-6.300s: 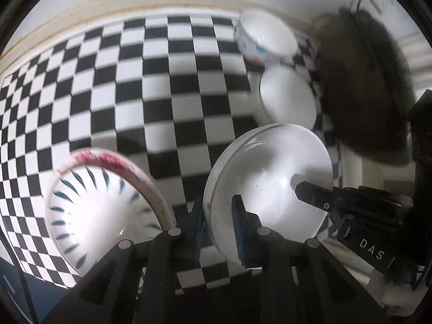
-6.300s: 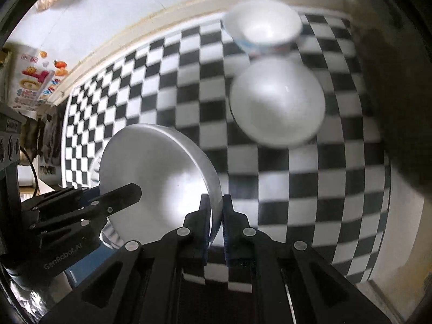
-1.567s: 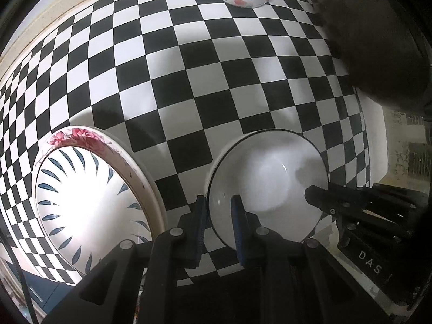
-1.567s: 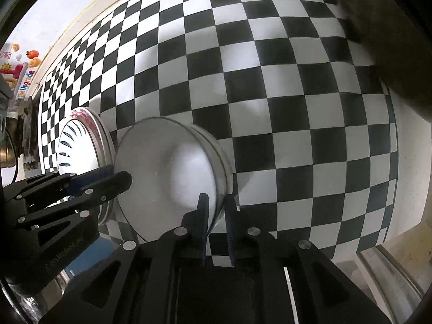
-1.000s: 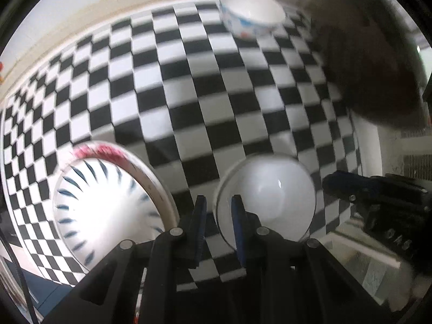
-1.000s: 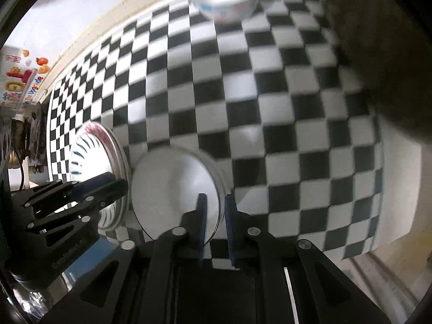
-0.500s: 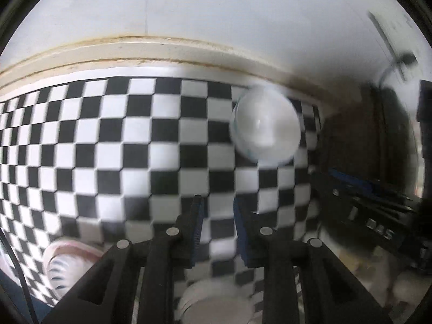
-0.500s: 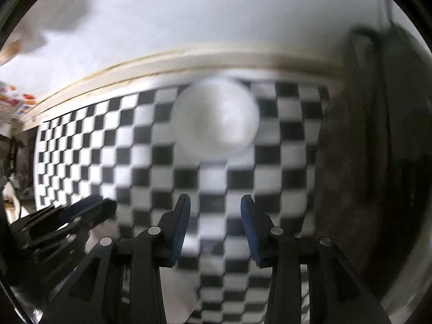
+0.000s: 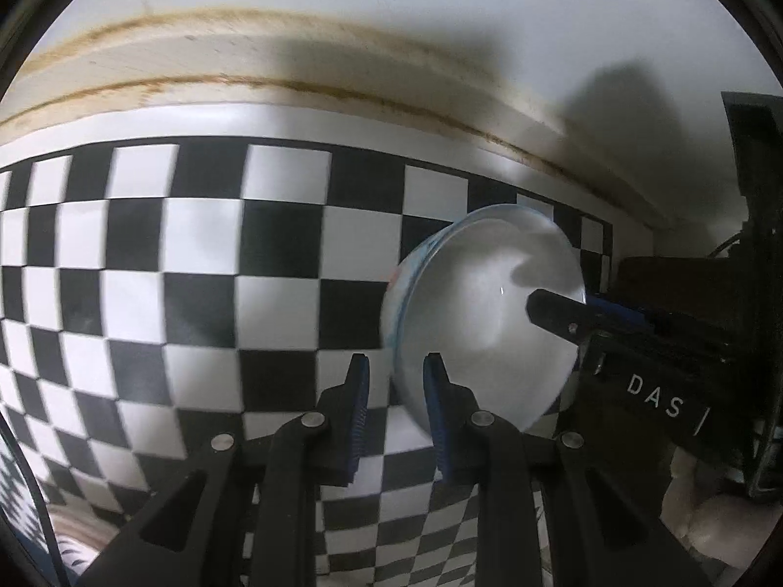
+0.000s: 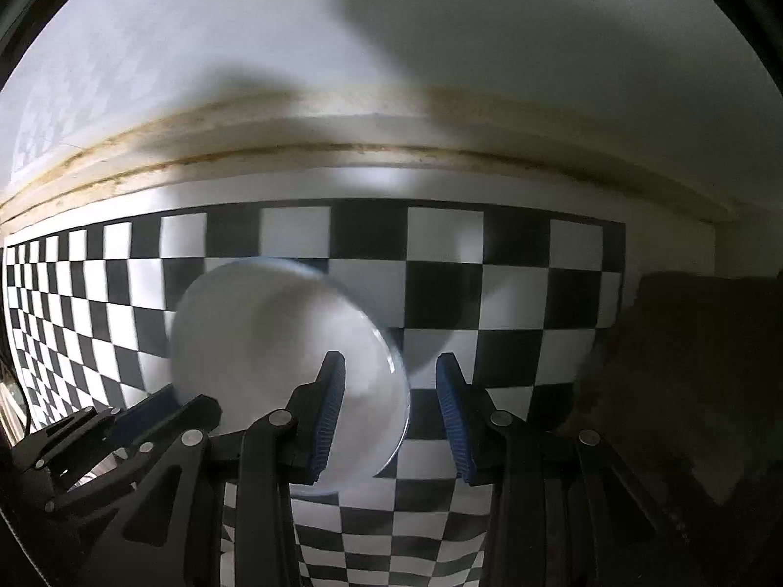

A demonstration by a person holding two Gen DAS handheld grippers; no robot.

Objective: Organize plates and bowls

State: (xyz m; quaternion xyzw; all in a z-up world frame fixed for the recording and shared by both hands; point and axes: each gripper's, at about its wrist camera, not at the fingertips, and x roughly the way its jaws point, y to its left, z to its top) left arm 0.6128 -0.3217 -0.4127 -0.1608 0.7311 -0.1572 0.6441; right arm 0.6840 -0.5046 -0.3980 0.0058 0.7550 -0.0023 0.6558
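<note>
A round, glossy white bowl (image 9: 484, 313) sits on the black-and-white checkered cloth (image 9: 195, 264), its rim between the ribbed blue pads of both grippers. The left gripper (image 9: 394, 384) stands narrowly parted, seemingly not yet pinching. The right gripper (image 10: 389, 386) gapes, untouching.

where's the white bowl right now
The white bowl sits on the checkered cloth near the back wall, right of centre in the left wrist view, its rim between both grippers' fingers.

Left tool (image 9: 391, 381) narrow; right tool (image 10: 390, 381) gaping, angled downward.
</note>
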